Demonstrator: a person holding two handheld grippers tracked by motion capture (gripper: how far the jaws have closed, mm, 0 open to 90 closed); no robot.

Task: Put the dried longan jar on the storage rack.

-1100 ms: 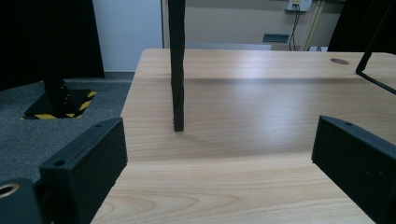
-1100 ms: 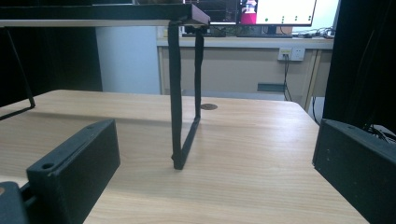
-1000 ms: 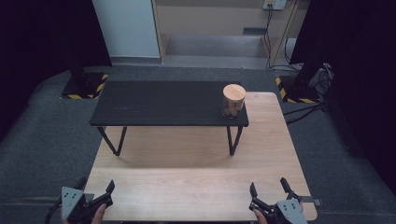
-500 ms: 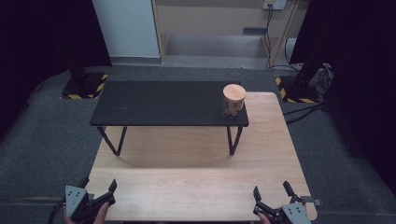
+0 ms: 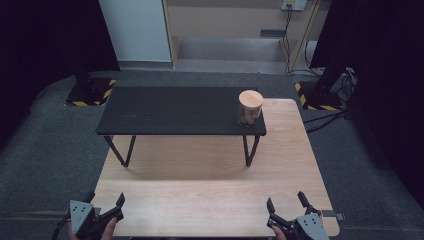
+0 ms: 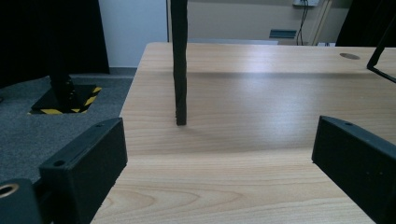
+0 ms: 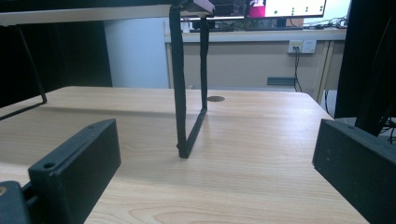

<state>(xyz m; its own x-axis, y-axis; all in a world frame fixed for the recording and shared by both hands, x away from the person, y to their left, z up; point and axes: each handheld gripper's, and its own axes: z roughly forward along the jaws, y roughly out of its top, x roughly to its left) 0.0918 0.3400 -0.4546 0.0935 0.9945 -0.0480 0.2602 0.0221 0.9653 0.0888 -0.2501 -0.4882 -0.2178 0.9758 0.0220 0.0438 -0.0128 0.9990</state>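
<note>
A tan cylinder-shaped container (image 5: 250,106) stands upright at the right end of a low black shelf table (image 5: 165,112), which rests on a light wooden table (image 5: 210,200). My left gripper (image 5: 106,201) hovers open at the wooden table's near left corner, nothing between its jaws. At the near right edge my right gripper (image 5: 286,203) is open too and holds nothing. The left gripper view shows one black shelf leg (image 6: 179,65) ahead on the wood. In the right gripper view the shelf's looped right leg (image 7: 187,88) stands ahead between the jaws.
Grey carpet surrounds the tables. Black stand bases with yellow-black hazard tape sit at the back left (image 5: 90,92) and back right (image 5: 320,95). Cables (image 5: 325,122) trail on the floor at the right. A pale panel (image 5: 135,30) stands behind.
Both grippers have drawn back slightly toward the near edge of the wooden table. The container and shelf have not moved.
</note>
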